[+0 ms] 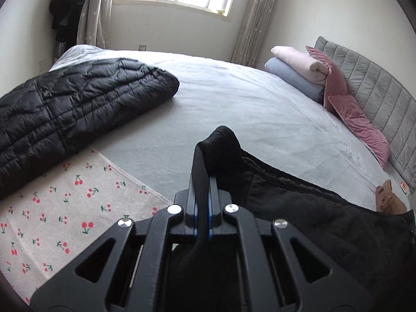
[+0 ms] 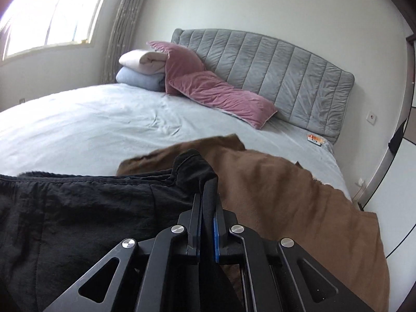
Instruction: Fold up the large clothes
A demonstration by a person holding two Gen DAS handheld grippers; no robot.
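A large black garment (image 1: 312,208) is held up over the bed by both grippers. My left gripper (image 1: 202,192) is shut on one corner of it; the pinched cloth sticks up between the jaws. My right gripper (image 2: 208,202) is shut on the other corner of the black garment (image 2: 91,208), which stretches away to the left in the right wrist view. A brown garment (image 2: 286,195) lies on the bed under and to the right of my right gripper.
A folded black quilted jacket (image 1: 78,104) lies at the left on a cherry-print cloth (image 1: 65,208). Folded pink and blue blankets (image 2: 140,70) and pink pillows (image 2: 221,93) sit by the grey headboard (image 2: 286,72). A small orange item (image 2: 316,139) lies near the headboard.
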